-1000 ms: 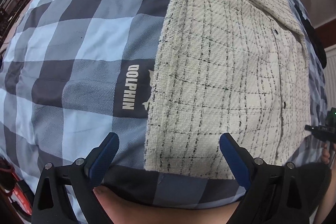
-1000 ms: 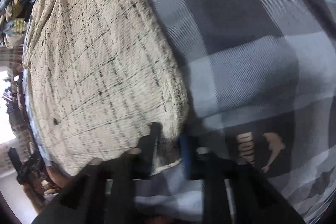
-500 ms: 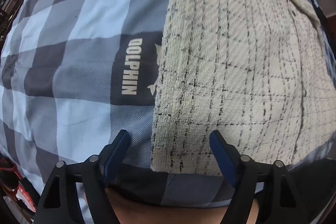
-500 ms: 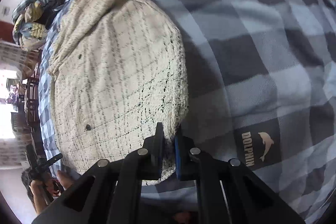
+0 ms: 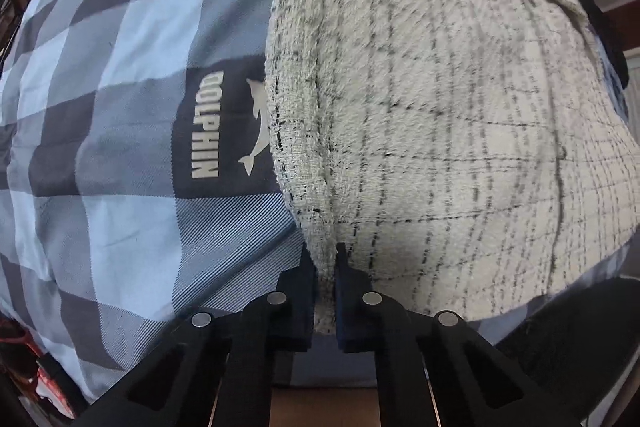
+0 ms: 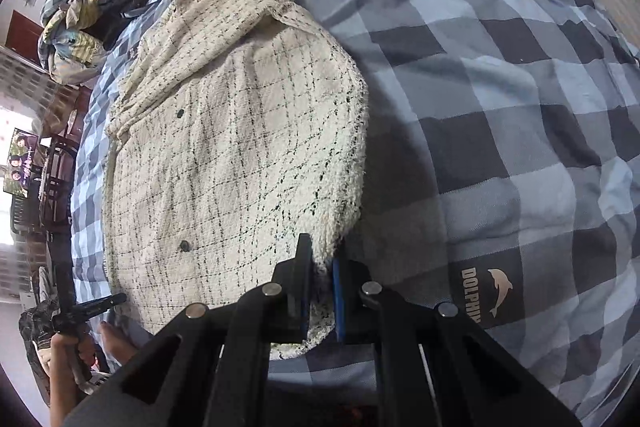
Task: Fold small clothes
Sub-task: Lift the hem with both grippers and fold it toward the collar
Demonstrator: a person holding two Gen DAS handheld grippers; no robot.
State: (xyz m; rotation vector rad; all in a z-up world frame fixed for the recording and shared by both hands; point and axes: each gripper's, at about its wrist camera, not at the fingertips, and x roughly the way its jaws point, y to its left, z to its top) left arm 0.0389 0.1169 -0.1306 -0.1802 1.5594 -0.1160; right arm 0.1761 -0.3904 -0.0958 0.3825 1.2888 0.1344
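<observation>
Cream jacket (image 5: 440, 99) hem pinched btwn left hand-held gripper (image 5: 325, 291) pads.

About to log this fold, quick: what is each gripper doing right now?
Left gripper: just closed, shut on the cream checked garment hem.
Right gripper: shut on the garment's other hem corner.

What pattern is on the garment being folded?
Cream garment with thin black grid check; the right wrist view shows it best.
</observation>
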